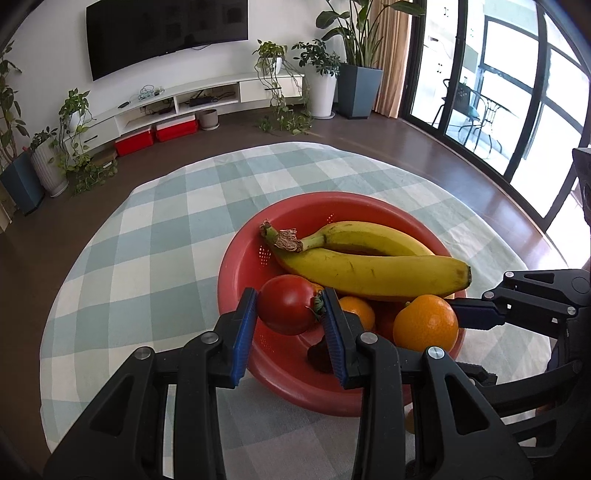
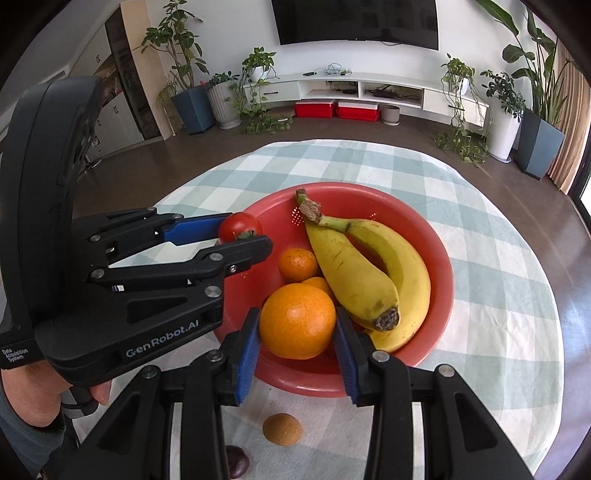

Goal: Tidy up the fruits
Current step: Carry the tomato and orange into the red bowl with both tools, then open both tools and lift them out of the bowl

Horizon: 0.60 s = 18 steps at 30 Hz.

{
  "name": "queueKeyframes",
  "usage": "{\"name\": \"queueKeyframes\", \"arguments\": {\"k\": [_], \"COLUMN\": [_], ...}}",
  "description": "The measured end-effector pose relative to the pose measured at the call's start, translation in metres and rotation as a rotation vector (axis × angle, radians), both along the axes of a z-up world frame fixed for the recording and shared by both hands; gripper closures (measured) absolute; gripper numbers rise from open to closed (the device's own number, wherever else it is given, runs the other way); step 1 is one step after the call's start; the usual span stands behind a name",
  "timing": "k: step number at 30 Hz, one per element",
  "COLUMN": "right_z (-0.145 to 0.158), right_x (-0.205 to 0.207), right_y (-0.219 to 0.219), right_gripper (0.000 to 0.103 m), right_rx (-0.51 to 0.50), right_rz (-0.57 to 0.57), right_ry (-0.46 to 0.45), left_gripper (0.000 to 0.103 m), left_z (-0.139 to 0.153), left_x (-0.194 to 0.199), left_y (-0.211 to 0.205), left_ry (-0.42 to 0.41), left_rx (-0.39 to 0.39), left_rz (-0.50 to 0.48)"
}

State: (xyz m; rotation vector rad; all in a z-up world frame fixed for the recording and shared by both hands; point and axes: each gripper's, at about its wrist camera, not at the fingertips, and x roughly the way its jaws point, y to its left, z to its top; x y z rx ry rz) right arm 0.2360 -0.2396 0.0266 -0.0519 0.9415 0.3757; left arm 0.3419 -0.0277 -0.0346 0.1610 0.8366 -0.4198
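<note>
Checked green and white cloth is covering a round table, with a TV, potted plants and two red boxes sitting along the far wall. A red bowl is resting on the cloth.

Inside the bowl, two bananas are lying side by side at about 3 o'clock from the bowl's middle in the right wrist view. A small orange is sitting near the middle, touching one banana.

The left gripper is squeezing a tomato between its blue pads, holding it over the bowl's rim at about 9 o'clock in the right wrist view. A hand is gripping its handle.

The right gripper is clamping a big orange between its pads, holding it over the bowl at about 6 o'clock, just beside the banana tips.

On the cloth near the bowl, at 6 o'clock, a brown round fruit is lying. A dark round fruit is lying close by it.
</note>
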Motion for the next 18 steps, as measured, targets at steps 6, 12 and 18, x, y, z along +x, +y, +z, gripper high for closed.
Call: {"name": "queueKeyframes", "arguments": {"k": [6,12,18], "right_z": [-0.009,-0.011,-0.016], "right_x": [0.005,0.009,0.015], "right_y": [0.001,0.005,0.009], "right_gripper": [0.062,0.062,0.062], "right_rx": [-0.005,-0.009,-0.022], "right_rz": [-0.007,-0.029,-0.047], "right_ry": [0.018,0.027,0.033], "left_gripper": [0.070,0.070,0.070], "left_z": [-0.015,-0.020,-0.022], "left_x": [0.011,0.020,0.023], "left_y": [-0.002,-0.002,-0.003], "left_ry": [0.026,0.041,0.047], "left_rx": [0.004,-0.012,-0.036], "left_rz": [0.004,0.010,0.000]}}
